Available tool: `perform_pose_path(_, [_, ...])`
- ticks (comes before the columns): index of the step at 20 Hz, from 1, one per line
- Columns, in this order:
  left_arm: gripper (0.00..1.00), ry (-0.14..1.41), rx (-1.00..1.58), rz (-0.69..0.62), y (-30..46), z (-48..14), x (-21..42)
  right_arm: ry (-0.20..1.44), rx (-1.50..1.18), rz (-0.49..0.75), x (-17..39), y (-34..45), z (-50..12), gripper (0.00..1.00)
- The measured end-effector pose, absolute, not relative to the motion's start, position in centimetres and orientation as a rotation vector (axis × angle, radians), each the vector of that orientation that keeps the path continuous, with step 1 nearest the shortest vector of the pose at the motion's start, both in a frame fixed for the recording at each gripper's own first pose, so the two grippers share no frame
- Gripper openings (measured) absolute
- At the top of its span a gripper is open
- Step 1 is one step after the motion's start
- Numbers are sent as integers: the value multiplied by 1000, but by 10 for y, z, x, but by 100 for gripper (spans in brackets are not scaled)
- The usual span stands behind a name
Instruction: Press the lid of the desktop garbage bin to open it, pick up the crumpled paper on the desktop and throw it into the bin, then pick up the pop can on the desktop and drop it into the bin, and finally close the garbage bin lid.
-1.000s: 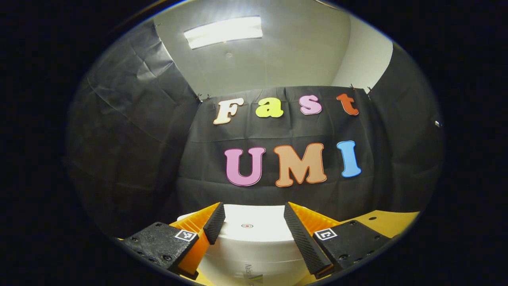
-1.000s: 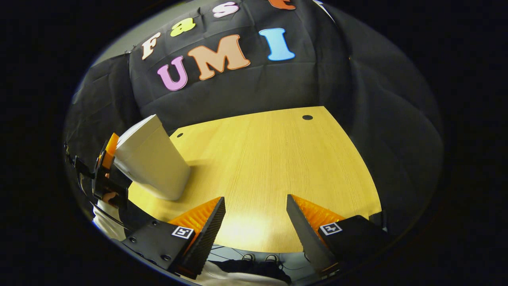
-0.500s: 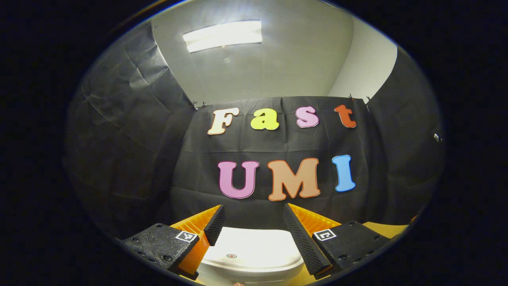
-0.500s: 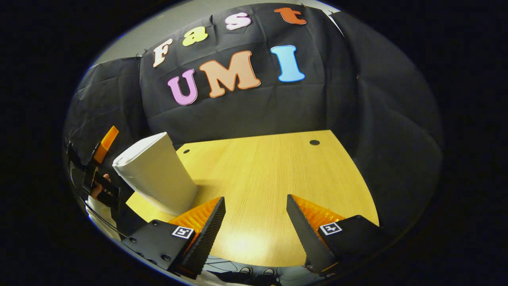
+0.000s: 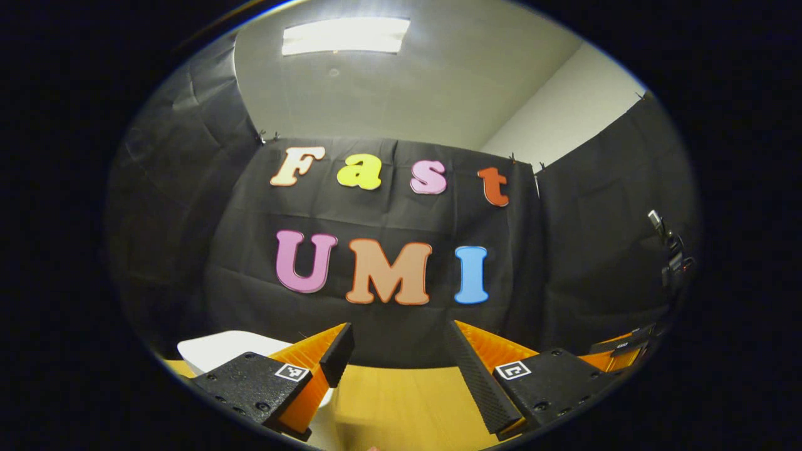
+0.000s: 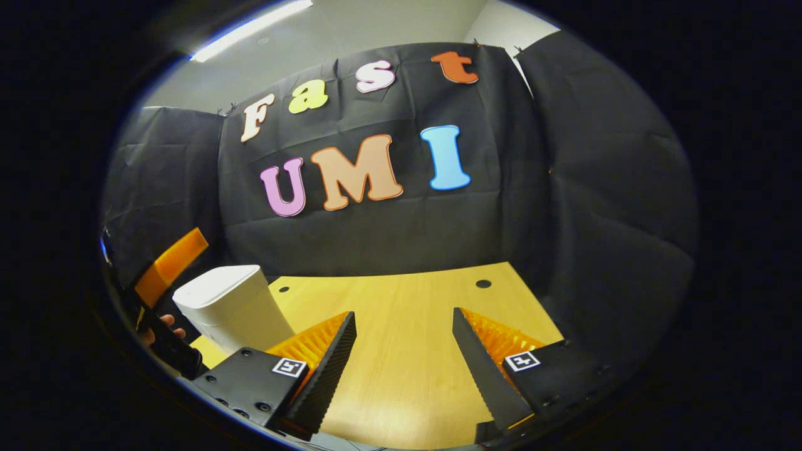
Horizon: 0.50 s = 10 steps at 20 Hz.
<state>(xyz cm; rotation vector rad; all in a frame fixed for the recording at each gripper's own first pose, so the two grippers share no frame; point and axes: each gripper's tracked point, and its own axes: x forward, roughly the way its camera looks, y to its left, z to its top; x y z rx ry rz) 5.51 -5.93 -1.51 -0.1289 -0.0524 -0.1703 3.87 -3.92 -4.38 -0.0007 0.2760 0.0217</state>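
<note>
The wooden desktop (image 6: 413, 351) spreads pale yellow under the right gripper view, with two small dark holes (image 6: 483, 284) near its far edge, where it meets the black cloth wall (image 6: 388, 238). In the left gripper view the same desktop (image 5: 401, 401) shows as a narrow band below the cloth, and above the cloth a grey ceiling carries a long ceiling light (image 5: 346, 36).

The white desktop garbage bin (image 6: 229, 307) stands upright on the left part of the desktop in the right gripper view, its lid (image 6: 216, 285) down and flat on top. In the left gripper view the bin's lid (image 5: 219, 346) shows at the lower left, partly behind that gripper's left finger.

The right gripper (image 6: 404, 351) hangs over the near middle of the desktop with its two fingers spread wide and nothing between them; the bin is just beside its left finger. The left gripper (image 5: 395, 363) likewise has its fingers spread apart, with bare desktop and cloth between them, and the bin is off to its left.

At the left edge of the right gripper view, the left gripper shows again, farther off, beyond the bin, with a hand (image 6: 156, 329) around its handle. At the right edge of the left gripper view a part of the right gripper shows low, beside the cloth.
</note>
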Motion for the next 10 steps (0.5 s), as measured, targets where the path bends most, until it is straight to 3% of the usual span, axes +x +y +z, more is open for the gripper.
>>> perform_pose_path(3, [92,34,-122,-209,-79,-37,50,221,-7,-23,27,-39,-37,98])
perform_pose_path(10, [92,60,-29,-222,-87,-50,46,222,12,-52,10,-35,-49,98])
